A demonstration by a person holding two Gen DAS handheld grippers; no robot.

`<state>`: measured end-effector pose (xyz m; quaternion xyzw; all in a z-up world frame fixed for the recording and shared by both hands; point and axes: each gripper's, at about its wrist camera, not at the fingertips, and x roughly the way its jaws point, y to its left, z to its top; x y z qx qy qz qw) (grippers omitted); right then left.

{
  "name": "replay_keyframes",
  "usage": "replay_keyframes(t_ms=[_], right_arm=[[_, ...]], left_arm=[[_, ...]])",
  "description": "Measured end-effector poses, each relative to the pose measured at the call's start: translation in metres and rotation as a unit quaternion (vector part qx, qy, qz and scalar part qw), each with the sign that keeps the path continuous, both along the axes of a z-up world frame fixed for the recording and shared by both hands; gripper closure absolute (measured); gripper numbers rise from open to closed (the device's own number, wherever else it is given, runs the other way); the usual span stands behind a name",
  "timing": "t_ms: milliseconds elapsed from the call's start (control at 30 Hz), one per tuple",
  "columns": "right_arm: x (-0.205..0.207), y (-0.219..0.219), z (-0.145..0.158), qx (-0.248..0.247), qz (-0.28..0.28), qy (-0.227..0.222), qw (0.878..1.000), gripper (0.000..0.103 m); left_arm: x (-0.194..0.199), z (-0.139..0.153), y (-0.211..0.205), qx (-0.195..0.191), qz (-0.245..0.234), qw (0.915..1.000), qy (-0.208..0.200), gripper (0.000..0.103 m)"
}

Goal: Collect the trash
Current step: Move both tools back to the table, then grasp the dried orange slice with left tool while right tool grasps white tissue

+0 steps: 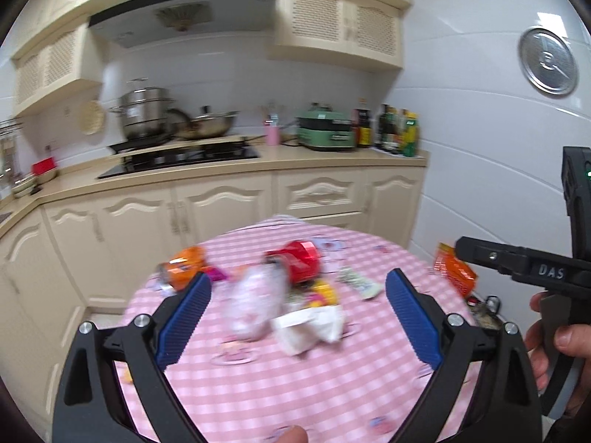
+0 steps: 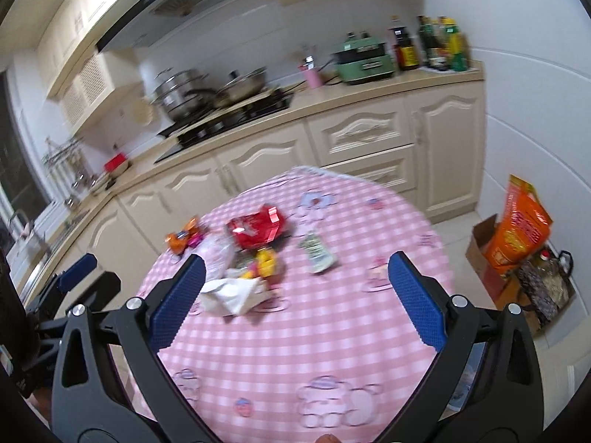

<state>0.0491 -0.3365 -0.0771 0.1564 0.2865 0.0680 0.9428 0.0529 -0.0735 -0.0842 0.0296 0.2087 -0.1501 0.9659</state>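
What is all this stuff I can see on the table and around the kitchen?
round table with pink checked cloth: one, foreground
crumpled white tissue: one, table centre
red foil packet: one, behind tissue
orange wrapper: one, table's left
clear plastic bag: one, beside red packet
green-white sachet: one, right of pile
yellow wrapper: one, mid-pile
steel stockpot: one, on hob
green cooker appliance: one, on counter
orange sack: one, floor, right
left claw: blue pads, open
right claw: blue pads, open
hand: one, holding right claw's handle
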Motion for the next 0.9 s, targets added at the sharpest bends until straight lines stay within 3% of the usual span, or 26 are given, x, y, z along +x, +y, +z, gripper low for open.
replay_keyframes(t_ms=[200, 367, 900], right_arm=[[0.015, 0.05, -0.01, -0.024, 0.042, 0.015, 0.999, 0.006], [0.031, 0.076, -0.025, -0.027, 0.061, 0.035, 0.997, 0.006], [0.065, 0.105, -0.08, -0.057, 0.083, 0.102, 0.99, 0.006]], left_arm=[[-0.009, -0.023, 0.066, 0.025, 0.056, 0.9981, 0.003, 0.009], [0.0, -0.053, 0.116, 0.021, 0.094, 0.9946, 0.038, 0.009], [0.068, -0.137, 0.163, 0.047, 0.118, 0.9836, 0.128, 0.009]])
